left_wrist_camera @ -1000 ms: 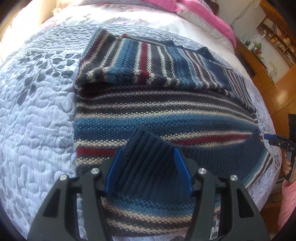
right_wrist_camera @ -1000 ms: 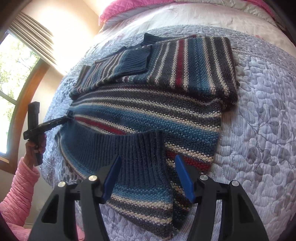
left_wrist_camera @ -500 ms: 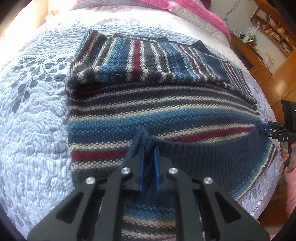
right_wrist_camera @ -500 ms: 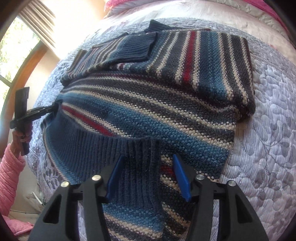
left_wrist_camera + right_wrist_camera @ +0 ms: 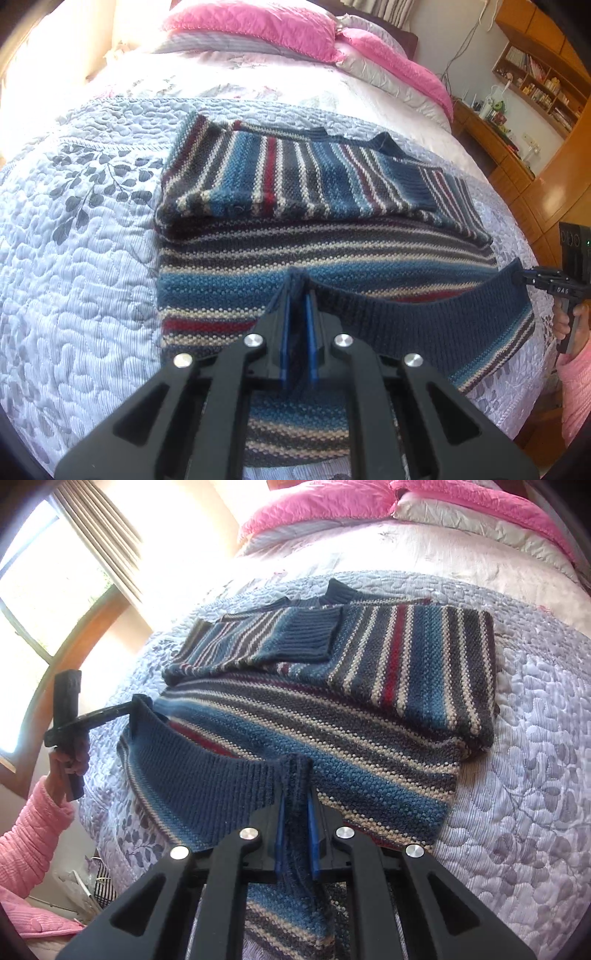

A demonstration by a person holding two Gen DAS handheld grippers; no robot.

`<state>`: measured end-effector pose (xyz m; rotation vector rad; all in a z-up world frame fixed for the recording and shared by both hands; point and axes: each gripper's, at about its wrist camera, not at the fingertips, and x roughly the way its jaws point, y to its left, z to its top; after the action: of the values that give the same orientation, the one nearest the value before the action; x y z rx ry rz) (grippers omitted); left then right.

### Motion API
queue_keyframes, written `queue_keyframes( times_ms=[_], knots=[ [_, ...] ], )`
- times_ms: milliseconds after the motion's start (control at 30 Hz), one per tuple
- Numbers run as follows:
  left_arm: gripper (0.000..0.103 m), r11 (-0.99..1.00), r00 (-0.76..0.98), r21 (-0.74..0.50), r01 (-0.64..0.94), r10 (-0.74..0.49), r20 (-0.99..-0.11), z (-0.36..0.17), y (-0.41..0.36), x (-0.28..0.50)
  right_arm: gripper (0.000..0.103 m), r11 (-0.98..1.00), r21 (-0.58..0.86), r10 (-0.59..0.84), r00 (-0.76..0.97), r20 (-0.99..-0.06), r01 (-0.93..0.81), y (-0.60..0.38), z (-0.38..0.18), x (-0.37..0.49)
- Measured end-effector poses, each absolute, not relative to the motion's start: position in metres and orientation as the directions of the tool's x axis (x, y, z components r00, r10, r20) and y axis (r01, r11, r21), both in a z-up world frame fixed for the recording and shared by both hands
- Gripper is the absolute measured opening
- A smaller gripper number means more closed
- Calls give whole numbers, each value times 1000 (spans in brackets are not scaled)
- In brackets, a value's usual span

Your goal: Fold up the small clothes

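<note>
A knitted sweater (image 5: pixel 295 184) with blue, grey, cream and red stripes lies on the quilted bed, its far half folded over with a sleeve on top. My left gripper (image 5: pixel 297 295) is shut on the navy ribbed hem (image 5: pixel 424 317) at its left end. My right gripper (image 5: pixel 295 771) is shut on the same hem (image 5: pixel 207 775) at the other end. The hem is raised off the sweater (image 5: pixel 369 709) between them. Each view shows the other gripper: the right gripper (image 5: pixel 524 275) at the right edge, the left gripper (image 5: pixel 138 701) at the left.
The lilac quilt (image 5: pixel 74 258) spreads around the sweater. Pink pillows (image 5: pixel 258 26) lie at the head of the bed. Wooden shelves (image 5: pixel 535 85) stand beyond the bed's right side, a window (image 5: pixel 37 590) on the other. A pink sleeve (image 5: pixel 33 834) shows low left.
Both grippers went from open to shut on the navy hem, the left one first, then the right. The hem has lifted off the sweater and stretches between them.
</note>
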<state>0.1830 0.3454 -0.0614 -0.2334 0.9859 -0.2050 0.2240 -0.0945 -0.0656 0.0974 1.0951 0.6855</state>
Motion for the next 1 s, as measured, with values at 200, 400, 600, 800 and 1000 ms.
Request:
queue_keyframes(
  times_ms=[200,400,600,800,1000],
  knots=[
    [7,957,592,-287,50,-260,-763,-39,344,201,10,798,409,567,319,-759,-444,-101,-45,239],
    [7,955,619,-293,37,-252,-744,-20,346,237,10,815,408,557,364,-746,-411,-106,-23,271],
    [7,952,655,-306,-5,-228,-720,1,357,291,10,833,409,542,406,-736,-372,-109,4,329],
    [7,954,667,-299,-34,-202,-717,5,357,350,10,872,373,483,430,-762,-318,-105,8,390],
    [0,966,687,-250,-73,-133,-714,-1,355,391,10,895,353,442,436,-784,-273,-104,-2,435]
  ],
)
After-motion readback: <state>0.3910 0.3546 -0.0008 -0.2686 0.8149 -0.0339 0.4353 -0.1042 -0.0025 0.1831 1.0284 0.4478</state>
